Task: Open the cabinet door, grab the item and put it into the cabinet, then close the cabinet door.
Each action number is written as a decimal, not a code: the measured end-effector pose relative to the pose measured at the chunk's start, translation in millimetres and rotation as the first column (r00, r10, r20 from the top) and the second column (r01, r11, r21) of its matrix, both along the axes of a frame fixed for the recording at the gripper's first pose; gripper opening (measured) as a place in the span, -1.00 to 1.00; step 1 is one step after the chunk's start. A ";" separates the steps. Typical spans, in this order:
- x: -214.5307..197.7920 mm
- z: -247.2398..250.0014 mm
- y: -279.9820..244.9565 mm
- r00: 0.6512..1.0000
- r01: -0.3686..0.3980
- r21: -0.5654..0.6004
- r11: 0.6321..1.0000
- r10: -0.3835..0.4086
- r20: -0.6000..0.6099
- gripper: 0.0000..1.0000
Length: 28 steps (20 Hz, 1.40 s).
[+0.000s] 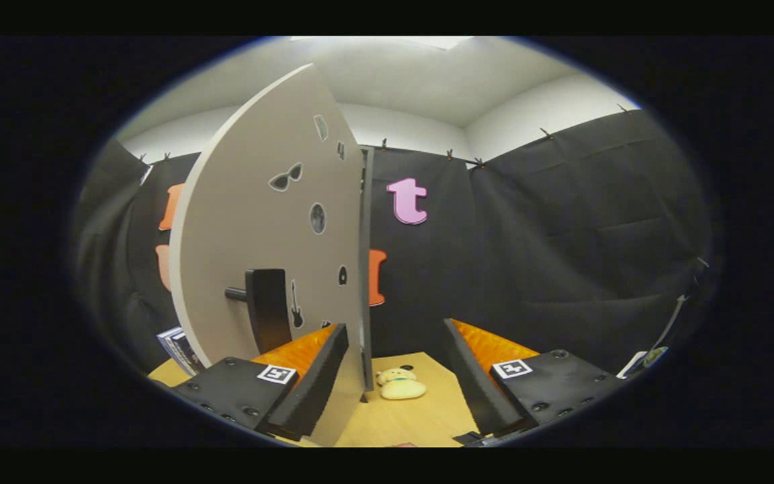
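The cabinet door (pixel 259 222) is a tall pale panel with small dark stickers, standing close ahead on the left. Its black handle (pixel 267 306) sticks out just above my left finger (pixel 306 376). The panel's grey right edge (pixel 365 269) runs down into the gap between my fingers. I cannot tell whether the door is ajar. A small cream plush toy (pixel 400 384) lies on the wooden table (pixel 420 417), between my fingers and a little beyond them, right of that edge. My gripper (pixel 395 327) is open and holds nothing.
A blue and white box (pixel 179 349) sits on the table left of the door. Black cloth walls close the booth behind and to the right. A white card with a strap (pixel 649 356) hangs at the far right.
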<state>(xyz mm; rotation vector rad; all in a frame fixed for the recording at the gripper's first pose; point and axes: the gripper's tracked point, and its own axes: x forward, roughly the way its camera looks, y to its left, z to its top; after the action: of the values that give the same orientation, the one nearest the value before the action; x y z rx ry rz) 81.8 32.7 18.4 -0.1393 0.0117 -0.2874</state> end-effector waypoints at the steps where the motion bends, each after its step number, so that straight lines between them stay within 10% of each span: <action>1: 4.0 -2.7 9.0 1.000 -0.018 0.006 1.000 0.018 -0.004 0.84; 28: 108.0 -64.6 170.0 0.930 -0.345 0.129 0.929 0.358 -0.086 0.88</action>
<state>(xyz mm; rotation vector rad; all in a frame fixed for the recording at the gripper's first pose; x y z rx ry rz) 189.7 202.7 -46.2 -0.0428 0.1091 0.0813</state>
